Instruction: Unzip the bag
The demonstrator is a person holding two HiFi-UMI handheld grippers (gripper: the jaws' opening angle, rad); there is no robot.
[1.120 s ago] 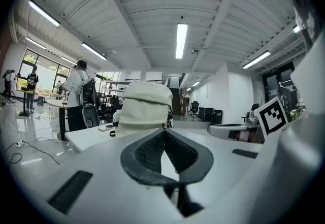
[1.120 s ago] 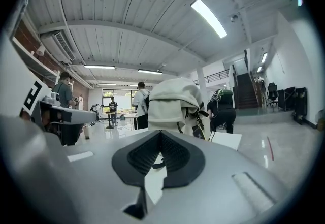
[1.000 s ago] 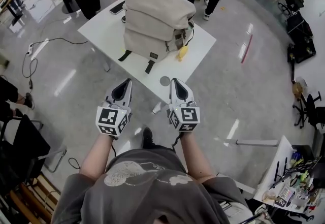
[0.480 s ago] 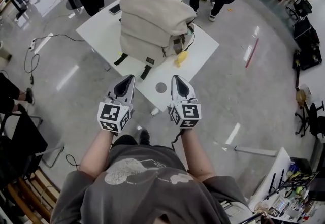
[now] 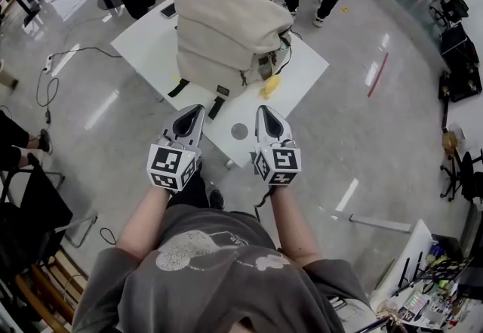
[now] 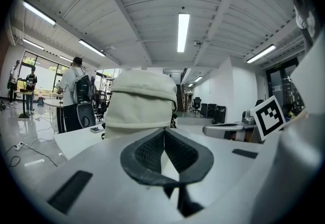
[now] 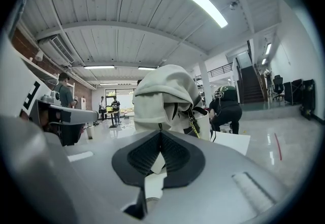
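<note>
Your left gripper (image 5: 193, 114) and right gripper (image 5: 264, 114), both closed on nothing, point at the bag (image 5: 226, 29) standing ahead between them, neither clearly nearer.

The person holds both bare forearms out in front, elbows bent close to the body, a gripper in each hand. The left gripper (image 5: 195, 112) and the right gripper (image 5: 263, 111) sit side by side, a little apart and level with one another, tips pointing forward and away. Each has its jaws pressed together with nothing between them. The left forearm (image 5: 146, 212) angles slightly inward; the right forearm (image 5: 290, 222) runs straighter.
</note>
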